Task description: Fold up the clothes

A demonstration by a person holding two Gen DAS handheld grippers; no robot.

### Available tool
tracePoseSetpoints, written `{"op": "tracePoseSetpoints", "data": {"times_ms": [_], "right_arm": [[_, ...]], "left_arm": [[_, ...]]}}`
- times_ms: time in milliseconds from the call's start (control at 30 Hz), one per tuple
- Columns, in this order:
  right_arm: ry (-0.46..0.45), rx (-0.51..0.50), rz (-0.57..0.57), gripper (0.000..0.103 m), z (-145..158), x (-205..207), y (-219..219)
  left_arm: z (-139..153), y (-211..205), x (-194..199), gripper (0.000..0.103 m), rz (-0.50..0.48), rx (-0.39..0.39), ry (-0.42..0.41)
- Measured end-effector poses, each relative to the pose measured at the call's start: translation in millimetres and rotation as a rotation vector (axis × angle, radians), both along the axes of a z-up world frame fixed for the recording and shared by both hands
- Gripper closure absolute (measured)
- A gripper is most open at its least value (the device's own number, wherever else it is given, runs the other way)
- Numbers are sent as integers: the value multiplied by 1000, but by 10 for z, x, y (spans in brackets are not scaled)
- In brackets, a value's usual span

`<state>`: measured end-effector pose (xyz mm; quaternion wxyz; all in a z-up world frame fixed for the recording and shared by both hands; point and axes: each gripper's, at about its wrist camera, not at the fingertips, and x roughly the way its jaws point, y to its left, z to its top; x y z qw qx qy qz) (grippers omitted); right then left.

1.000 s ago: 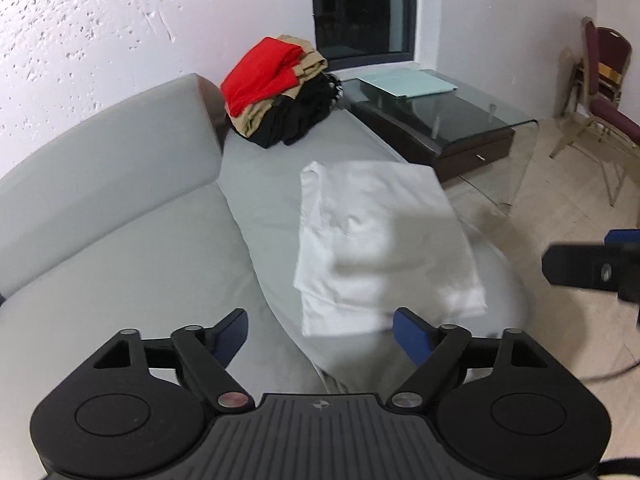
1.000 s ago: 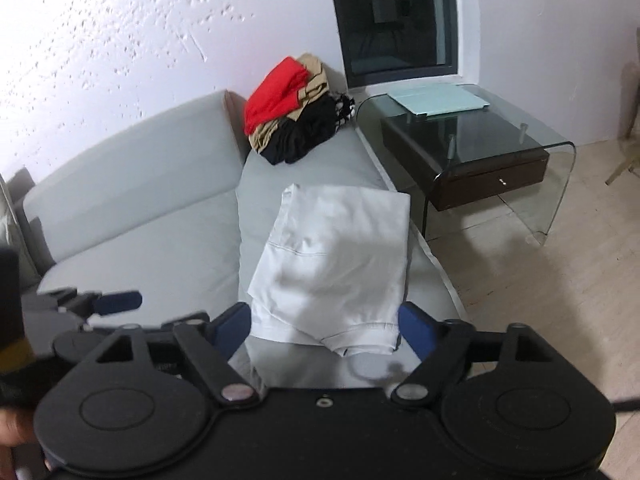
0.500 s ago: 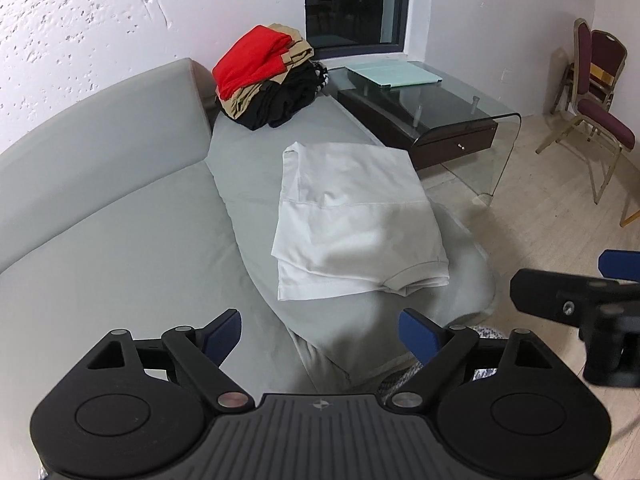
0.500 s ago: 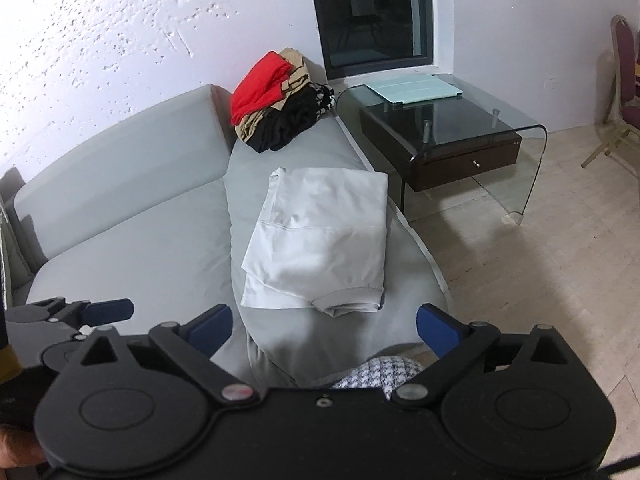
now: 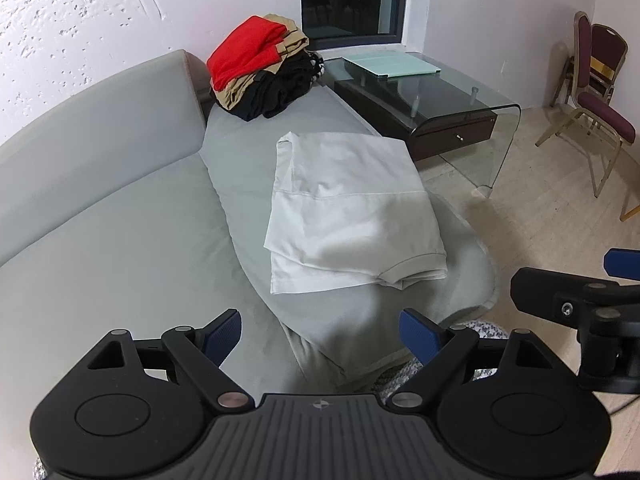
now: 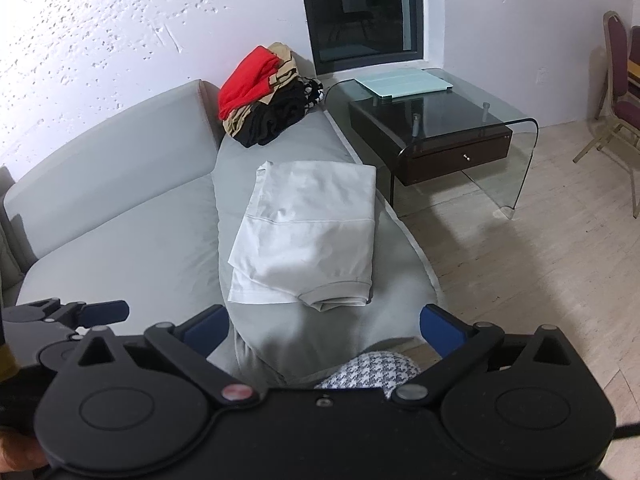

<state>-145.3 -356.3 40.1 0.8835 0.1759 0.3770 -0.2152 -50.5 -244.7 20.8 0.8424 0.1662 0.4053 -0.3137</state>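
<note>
Grey sofa [image 5: 120, 232] with a folded white shirt [image 5: 352, 216] lying on its seat.
Left hand-held gripper [image 5: 320, 336] is wide and empty; right hand-held gripper [image 6: 324, 330] has just been opening, nothing between its jaws. Both hover apart from the shirt.

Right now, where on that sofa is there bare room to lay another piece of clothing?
The wide grey seat between the backrest and the folded white garment is bare. A smaller strip lies between that garment and the clothes pile. The far corner is crowded.
</note>
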Motion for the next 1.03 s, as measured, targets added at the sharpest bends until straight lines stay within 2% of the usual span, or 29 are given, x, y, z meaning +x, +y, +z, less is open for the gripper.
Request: {"op": "tracePoseSetpoints", "data": {"times_ms": [833, 1033], "right_arm": [[12, -58, -30, 0, -123, 83, -49], [9, -62, -28, 0, -134, 100, -45]], "left_arm": [[-138, -151, 63, 16, -11, 18, -1], [-157, -161, 70, 9, -15, 12, -7]]}}
